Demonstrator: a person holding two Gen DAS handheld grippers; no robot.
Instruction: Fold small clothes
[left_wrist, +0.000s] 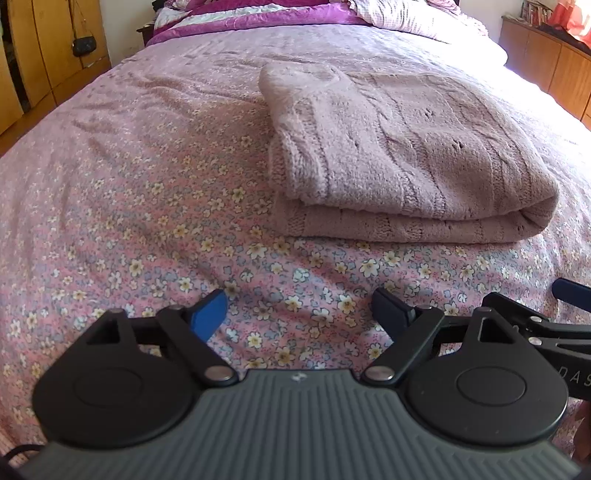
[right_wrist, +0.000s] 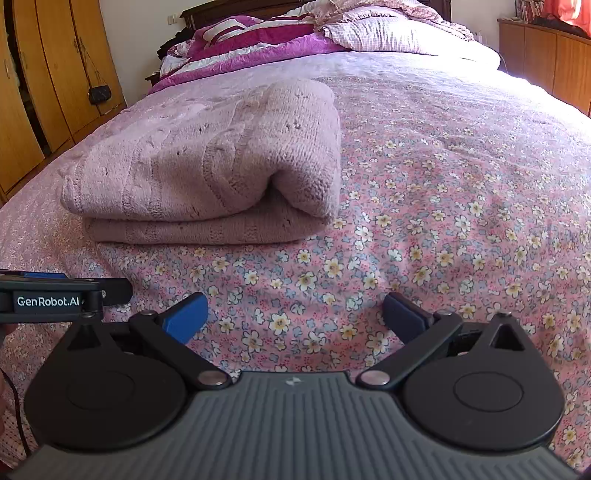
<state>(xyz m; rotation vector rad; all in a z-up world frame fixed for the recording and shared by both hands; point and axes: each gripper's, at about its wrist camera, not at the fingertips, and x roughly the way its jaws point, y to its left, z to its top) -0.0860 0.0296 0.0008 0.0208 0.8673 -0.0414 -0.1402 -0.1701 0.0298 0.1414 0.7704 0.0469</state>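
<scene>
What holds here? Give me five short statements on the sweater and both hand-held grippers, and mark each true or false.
1. The sweater lies folded on the bed. True.
2. The left hand-held gripper is shut on the sweater. False: it is open, short of it, holding nothing.
3. The right hand-held gripper is open. True.
4. The sheet is plain white. False: it is pink with small flowers.
5. The sweater is blue. False: it is dusty pink knit.
</scene>
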